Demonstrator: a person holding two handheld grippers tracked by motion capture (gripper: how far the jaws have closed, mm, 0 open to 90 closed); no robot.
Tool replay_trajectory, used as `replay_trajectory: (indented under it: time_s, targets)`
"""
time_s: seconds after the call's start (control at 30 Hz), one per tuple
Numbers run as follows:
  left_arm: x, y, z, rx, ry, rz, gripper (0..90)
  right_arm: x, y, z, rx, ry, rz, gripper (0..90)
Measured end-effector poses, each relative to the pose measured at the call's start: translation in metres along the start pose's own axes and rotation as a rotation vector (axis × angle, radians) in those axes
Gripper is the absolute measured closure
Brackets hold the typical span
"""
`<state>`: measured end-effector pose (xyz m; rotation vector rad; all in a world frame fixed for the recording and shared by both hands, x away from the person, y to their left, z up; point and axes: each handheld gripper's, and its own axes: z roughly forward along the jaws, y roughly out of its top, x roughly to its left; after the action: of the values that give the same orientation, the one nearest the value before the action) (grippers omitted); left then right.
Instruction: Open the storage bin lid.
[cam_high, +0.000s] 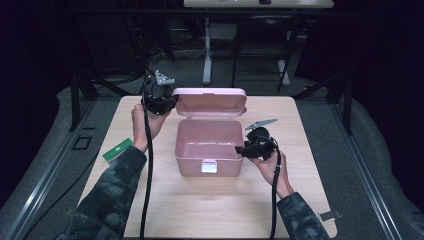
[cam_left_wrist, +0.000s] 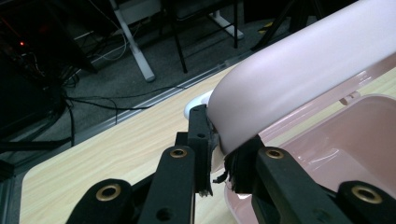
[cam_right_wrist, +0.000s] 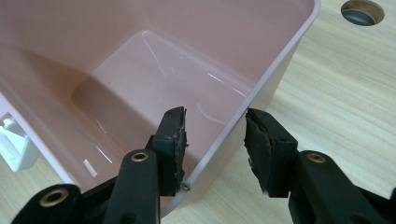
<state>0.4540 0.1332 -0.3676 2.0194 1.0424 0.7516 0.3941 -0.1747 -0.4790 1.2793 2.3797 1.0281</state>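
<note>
Clenched on the lid (cam_left_wrist: 299, 79), my left gripper (cam_left_wrist: 219, 154) has its pads pinching the lid's rounded corner, holding it upright behind the box (cam_high: 209, 145), at the box's back left. From above, that gripper (cam_high: 159, 97) sits just beside the lid (cam_high: 210, 101), which stands open on its hinge along the box's back edge.

Further right, my right gripper (cam_right_wrist: 215, 140) straddles the box's right wall (cam_right_wrist: 261, 88): one jaw inside the box, the other outside over the table (cam_right_wrist: 345, 93). Those jaws are part-way in and not yet pressing; a gap shows on both sides of the wall, so nothing is grasped there. From above, this gripper (cam_high: 245, 148) meets the box at its right front corner.

To do this well, I judge I should centre the wall between the right pads before squeezing, bite low enough that the thin rim does not flex or slip out, and keep the left grip steady so the lid does not drop.

The box is pale pink plastic, glossy and empty inside, with rounded corners and a white latch (cam_high: 208, 166) on its front face. It sits near the middle of the light wooden table (cam_high: 210, 210), and a green packet (cam_high: 116, 151) lies well to the box's left
</note>
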Motion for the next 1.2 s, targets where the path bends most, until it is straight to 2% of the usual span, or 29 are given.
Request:
replay_trajectory:
  time_s: [0.27,0.3,0.4,0.43,0.5,0.77,0.97,1.2]
  targets:
    - [0.005,0.005,0.007,0.005,0.001,-0.004,82.0,-0.002,-0.001,0.000,-0.003,0.012,0.002,58.1]
    - [0.005,0.006,0.008,0.010,0.010,0.001,81.9,0.000,-0.002,0.004,0.033,-0.003,-0.011,58.0]
    - [0.007,0.007,0.011,0.006,-0.001,-0.012,81.5,-0.002,-0.005,0.006,0.009,0.005,0.005,57.7]
    - [0.007,0.007,0.012,0.015,-0.002,-0.007,81.2,-0.002,-0.006,0.004,-0.004,0.012,0.024,58.4]
    - [0.007,0.007,0.015,0.027,-0.001,-0.003,80.2,-0.003,-0.006,0.004,-0.008,0.018,0.024,58.3]
    - [0.012,0.002,0.027,0.028,-0.025,-0.043,79.1,-0.002,-0.006,0.004,-0.001,0.010,0.026,58.7]
    - [0.015,0.002,0.030,0.021,-0.038,-0.044,78.8,-0.003,-0.006,0.005,-0.012,0.011,0.023,58.7]
    - [0.016,0.003,0.035,0.022,-0.030,-0.042,79.3,-0.003,-0.006,0.005,-0.011,0.010,0.024,58.8]
